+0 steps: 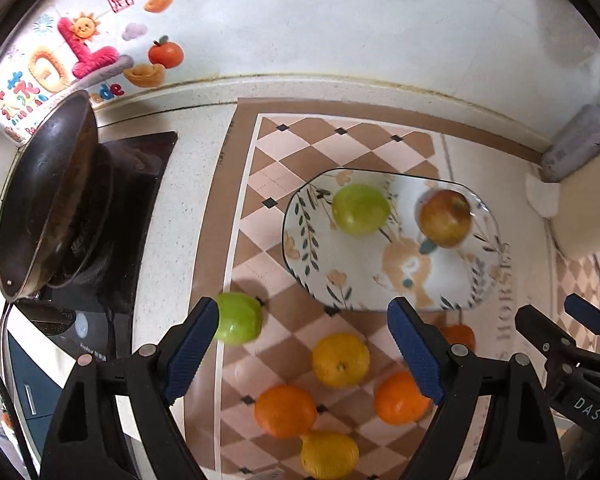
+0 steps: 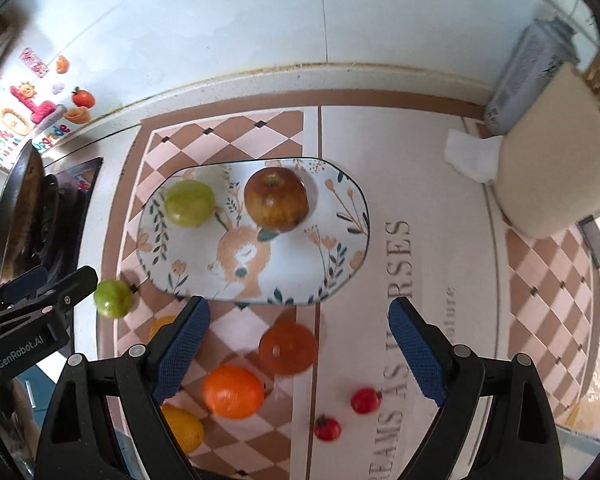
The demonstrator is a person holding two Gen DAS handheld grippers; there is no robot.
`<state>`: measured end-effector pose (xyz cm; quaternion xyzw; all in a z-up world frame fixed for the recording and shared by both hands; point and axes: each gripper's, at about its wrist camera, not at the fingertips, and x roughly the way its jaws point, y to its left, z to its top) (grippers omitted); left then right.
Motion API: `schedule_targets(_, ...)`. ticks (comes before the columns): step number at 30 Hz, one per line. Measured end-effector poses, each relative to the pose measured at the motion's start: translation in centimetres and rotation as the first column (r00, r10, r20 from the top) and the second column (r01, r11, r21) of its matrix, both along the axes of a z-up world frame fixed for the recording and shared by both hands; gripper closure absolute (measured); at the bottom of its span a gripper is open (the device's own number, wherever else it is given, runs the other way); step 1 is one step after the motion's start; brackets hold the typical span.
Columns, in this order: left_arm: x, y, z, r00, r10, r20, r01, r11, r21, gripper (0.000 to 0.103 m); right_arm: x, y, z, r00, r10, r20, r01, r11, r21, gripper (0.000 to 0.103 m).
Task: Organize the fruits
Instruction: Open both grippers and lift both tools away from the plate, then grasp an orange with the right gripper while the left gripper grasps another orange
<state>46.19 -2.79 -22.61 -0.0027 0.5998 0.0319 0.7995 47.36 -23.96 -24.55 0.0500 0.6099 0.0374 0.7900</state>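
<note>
A floral plate [image 1: 452, 292] [image 2: 340, 256] on the checkered mat holds a green apple [image 1: 360, 209] [image 2: 189, 202] and a red-yellow apple [image 1: 445, 218] [image 2: 276, 199]. A second green apple [image 1: 238, 318] [image 2: 113, 298] lies on the mat left of the plate, by my left gripper's left finger. Oranges [image 1: 285, 411] [image 1: 402, 398] [image 2: 233, 391] [image 2: 288, 347] and yellow citrus [image 1: 340, 360] [image 1: 329, 455] [image 2: 182, 428] lie in front of the plate. Two small red fruits [image 2: 366, 400] [image 2: 327, 428] lie right of them. My left gripper [image 1: 304, 352] and right gripper [image 2: 300, 352] are both open and empty above the mat.
A dark wok [image 1: 48, 196] [image 2: 16, 208] sits on a stove at the left. A beige container [image 2: 556, 168] with a white tissue [image 2: 474, 154] and a grey bottle [image 2: 528, 64] stand at the right. The tiled wall with stickers [image 1: 80, 52] is behind.
</note>
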Motion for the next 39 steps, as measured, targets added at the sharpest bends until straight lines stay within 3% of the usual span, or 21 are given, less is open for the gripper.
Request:
schedule_targets(14,-7.5,-0.2,7.5,0.988,-0.054,0.144,0.054,0.999,0.0,0.017,-8.4,0.6,8.3,0.992,-0.008,0.128,0.007,1.0,0.011,0.01)
schedule_targets(20,-9.5,-0.1,9.4,0.983,-0.07,0.171,0.072,0.997,-0.005,0.017,-11.1,0.9,11.8,0.981,-0.011,0.194,0.007,1.0,0.018,0.01)
schedule_targets(27,-11.1,0.3,10.9,0.978,-0.074,0.196,0.081,0.996,-0.029,0.017,-12.8,1.2,13.8,0.974,-0.027,0.223,0.016,0.998,0.053,0.01)
schedule_targets(32,-11.0,0.6,10.3,0.981,-0.068,0.18,0.075,0.997,-0.029,0.017,-13.0,1.1,12.9,0.98,-0.048,0.192,0.029,0.994,0.104,0.01)
schedule_targets(33,-10.9,0.7,9.8,0.984,-0.072,0.166,0.077,0.997,-0.024,0.01,-12.9,1.1,12.3,0.983,-0.049,0.177,0.029,0.993,0.113,0.01)
schedule_targets(34,-10.7,0.8,9.2,0.986,-0.075,0.151,0.078,0.997,-0.015,0.0,-12.7,1.0,11.5,0.987,-0.05,0.155,0.029,0.991,0.13,0.01)
schedule_targets(39,-10.1,1.7,5.1,0.995,-0.057,0.087,0.052,0.997,0.06,0.0,-11.2,1.4,4.1,0.999,-0.046,0.003,0.045,0.978,0.202,0.01)
